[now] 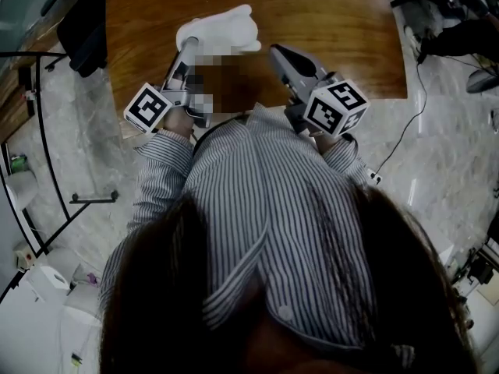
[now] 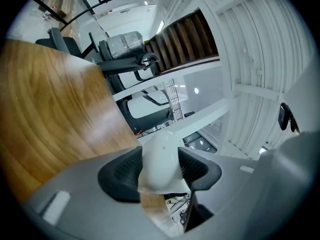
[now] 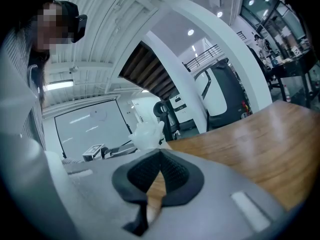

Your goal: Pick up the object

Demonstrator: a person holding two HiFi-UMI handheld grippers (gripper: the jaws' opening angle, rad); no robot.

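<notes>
the left gripper (image 2: 160, 170) is clamped on the white object (image 2: 159, 156): its 2 black pads (image 2: 122, 176) squeeze it from both sides. the white object (image 1: 220, 29) is lumpy w/ finger-like bumps & is over the far part of the wooden table (image 1: 327, 22). can't tell if it touches the wood. the right gripper (image 3: 160, 156) is near it, on the right side, not touching it. its jaws are pressed together at the tips w/ nothing btw them. the person's striped shirt (image 1: 265, 209) fills the bottom of the head view.
</notes>
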